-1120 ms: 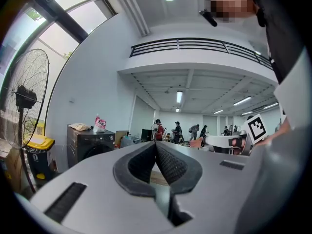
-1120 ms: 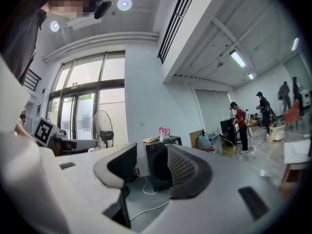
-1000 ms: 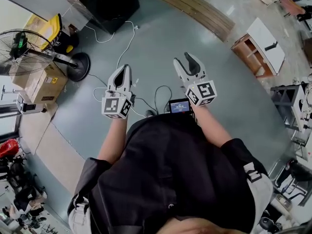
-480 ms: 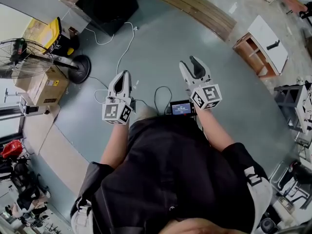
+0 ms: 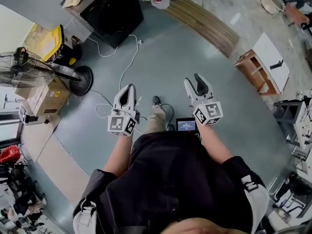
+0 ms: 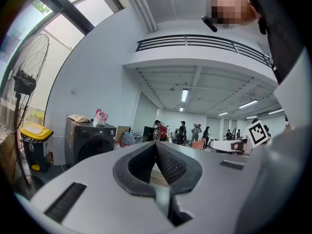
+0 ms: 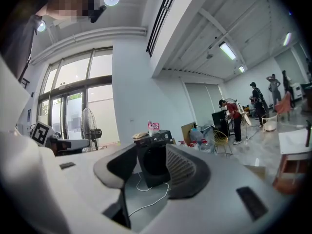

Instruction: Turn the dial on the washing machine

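The dark washing machine [image 5: 111, 6] stands on the grey floor at the top of the head view, several steps ahead of both grippers, with a bag and paper on its lid. It also shows in the left gripper view as the washing machine [image 6: 90, 142] at far left. My left gripper [image 5: 127, 90] is held at waist height; its pads [image 6: 165, 162] meet at the tip of the left gripper [image 6: 156, 145], shut on nothing. My right gripper [image 5: 193, 81] is open and empty. Between the fingers of the right gripper [image 7: 150, 152] I see the washing machine [image 7: 154, 164] far off; its dial is too small to make out.
A standing fan [image 5: 23, 67], a cardboard box [image 5: 43, 92] and a yellow-lidded bin [image 5: 51, 42] stand at left. A white cable [image 5: 126, 57] runs across the floor from the machine. A wooden platform [image 5: 207, 14] and a white cabinet [image 5: 263, 55] lie to the right. People stand in the background.
The person has stepped forward: the washing machine and floor items have slid down the head view, and a shoe now shows between the grippers. Both grippers keep their pose and jaw state.
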### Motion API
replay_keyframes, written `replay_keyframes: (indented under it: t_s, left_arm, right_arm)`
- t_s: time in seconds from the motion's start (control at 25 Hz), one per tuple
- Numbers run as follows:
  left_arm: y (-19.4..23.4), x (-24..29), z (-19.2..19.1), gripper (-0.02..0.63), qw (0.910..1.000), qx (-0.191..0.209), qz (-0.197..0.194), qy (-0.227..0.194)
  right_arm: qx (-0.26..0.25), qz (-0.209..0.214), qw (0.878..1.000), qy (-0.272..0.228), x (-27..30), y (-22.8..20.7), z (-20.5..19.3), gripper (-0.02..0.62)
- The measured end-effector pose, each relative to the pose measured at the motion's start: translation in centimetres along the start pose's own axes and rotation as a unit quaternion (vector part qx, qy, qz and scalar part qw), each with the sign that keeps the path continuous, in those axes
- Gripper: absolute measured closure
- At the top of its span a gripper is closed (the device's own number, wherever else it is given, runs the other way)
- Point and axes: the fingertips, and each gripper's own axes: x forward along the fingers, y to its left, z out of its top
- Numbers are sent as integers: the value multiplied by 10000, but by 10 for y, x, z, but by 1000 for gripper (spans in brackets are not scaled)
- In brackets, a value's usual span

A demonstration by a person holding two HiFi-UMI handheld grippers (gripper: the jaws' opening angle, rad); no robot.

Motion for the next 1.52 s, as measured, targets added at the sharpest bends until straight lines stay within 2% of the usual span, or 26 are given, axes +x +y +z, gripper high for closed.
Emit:
replay_keyframes:
  t_s: [0.2, 0.32, 0.48, 0.64, 1.0, 1.28, 1.52]
  left_arm:
    - [48, 55, 16, 611, 9998, -136, -28, -139]
    - [88, 90, 36, 611, 9991, -260, -17, -344]
    - [130, 131, 71, 611, 9975, -50, -135, -698]
    - [163, 156, 68, 611, 9980, -201, -132, -590]
    - [189, 198, 63, 611, 9966, -527, -253, -589]
    - [213, 238, 80, 611, 9969, -386, -34, -688]
    - [238, 299, 97, 611, 9977, -302, 144, -591]
  right_arm:
    - [-239, 102, 9996, 148, 76, -2, 17, 408]
    - [-460, 147, 9988, 20, 131, -4, 44, 408]
    - [-664, 122, 9976, -121, 195, -8, 75, 408]
    - [-701, 64, 9975, -100, 226, -7, 81, 408]
    - [-670, 64, 9977, -39, 275, -23, 84, 408]
    - [-522, 416, 9977, -134, 337, -43, 88, 408]
    - [-366, 691, 9966, -265, 406, -79, 110, 408]
